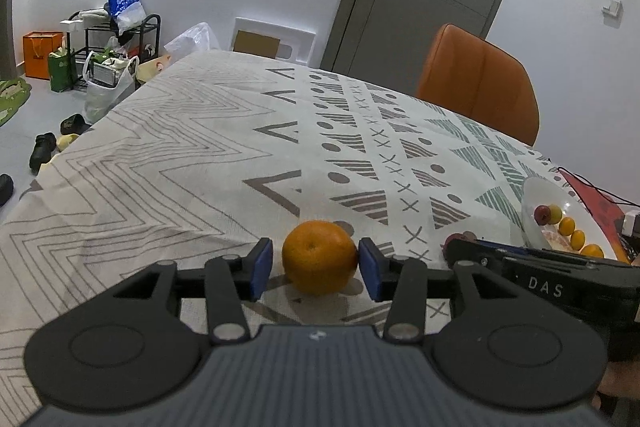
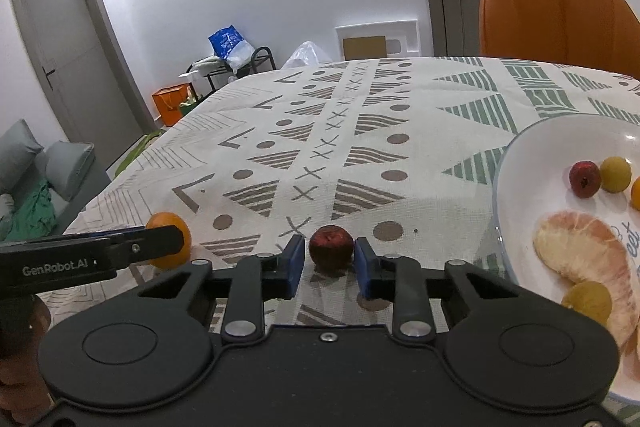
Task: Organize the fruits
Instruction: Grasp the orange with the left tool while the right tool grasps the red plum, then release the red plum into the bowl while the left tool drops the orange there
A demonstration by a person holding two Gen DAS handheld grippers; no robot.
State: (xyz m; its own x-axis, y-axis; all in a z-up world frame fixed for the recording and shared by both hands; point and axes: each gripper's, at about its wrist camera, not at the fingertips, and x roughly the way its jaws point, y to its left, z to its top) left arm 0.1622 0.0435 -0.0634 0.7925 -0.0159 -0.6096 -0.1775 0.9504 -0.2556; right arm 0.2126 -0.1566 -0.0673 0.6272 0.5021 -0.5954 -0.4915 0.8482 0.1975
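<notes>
With both fruits on the patterned tablecloth (image 1: 192,163), the left gripper (image 1: 316,269) stands open around the orange (image 1: 319,257) and the right gripper (image 2: 329,261) nearly pinches the red fruit (image 2: 331,253); next, probably: grip, transfer to the white plate (image 2: 520,163).

Matt woven cloth (image 1: 192,155) over the tabletop, glossy white ceramic plate (image 2: 516,163), dimpled orange (image 1: 319,257) peel, smooth orange leather-look chair (image 2: 556,11)
</notes>
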